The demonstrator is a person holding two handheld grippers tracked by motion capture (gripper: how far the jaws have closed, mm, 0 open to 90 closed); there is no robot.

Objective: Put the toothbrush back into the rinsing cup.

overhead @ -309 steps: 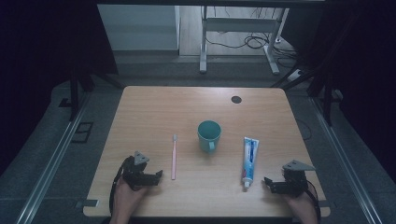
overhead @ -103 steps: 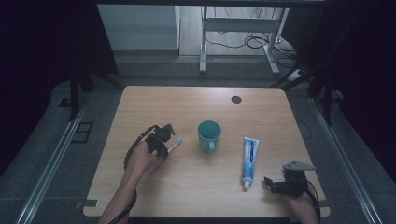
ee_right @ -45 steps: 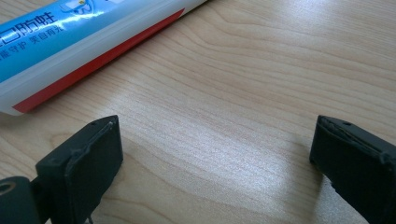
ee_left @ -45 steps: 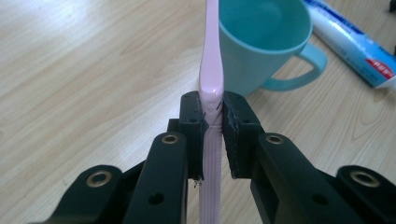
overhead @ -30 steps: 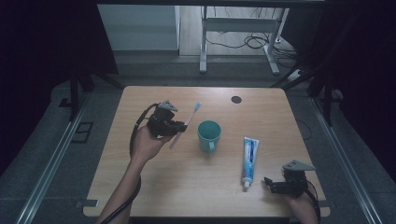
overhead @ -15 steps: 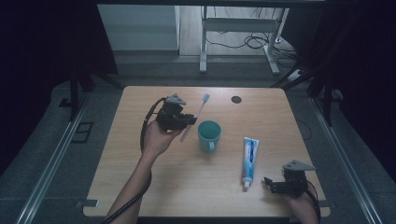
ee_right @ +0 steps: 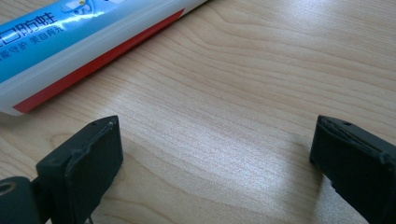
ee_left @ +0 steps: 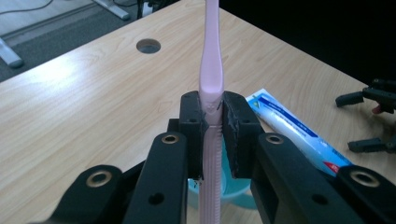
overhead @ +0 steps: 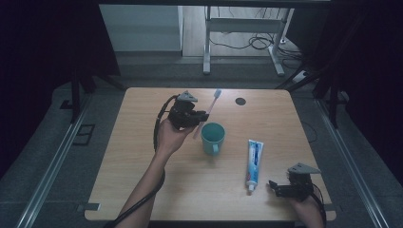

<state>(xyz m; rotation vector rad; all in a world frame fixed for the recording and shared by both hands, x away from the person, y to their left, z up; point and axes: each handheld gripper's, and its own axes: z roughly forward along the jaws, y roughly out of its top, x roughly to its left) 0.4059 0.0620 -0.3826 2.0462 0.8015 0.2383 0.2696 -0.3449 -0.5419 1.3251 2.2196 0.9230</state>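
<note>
So, left to right: the left gripper (overhead: 202,115) is off the light wooden table (overhead: 142,190) with its jaws pinching the pale pink plastic toothbrush (ee_left: 211,70) around mid-handle, brush head aimed up toward 1 o'clock in the high view, tail end hanging down past the jaws. A second ago that gripper sat further toward 9 o'clock; it has since slid across and slightly up, so the toothbrush handle now sits right at the 10 o'clock edge of the small teal ceramic mug (overhead: 212,137), and the left gripper view shows the mug's teal rim (ee_left: 238,196) directly under the handle. Grip unchanged over that stretch. My read: carry phase nearly done, next step is tipping the tail into the mug and letting go; alignment looks close but handle is tilted, could clip the rim. Next over, the blue-and-white toothpaste tube (overhead: 253,158) lies flat at 4 o'clock from the mug, untouched. Far right, the right gripper (overhead: 280,188) rests on the table at 5 o'clock, hasn't shifted, jaws spread wide with nothing between them, tube just beside it.
</note>
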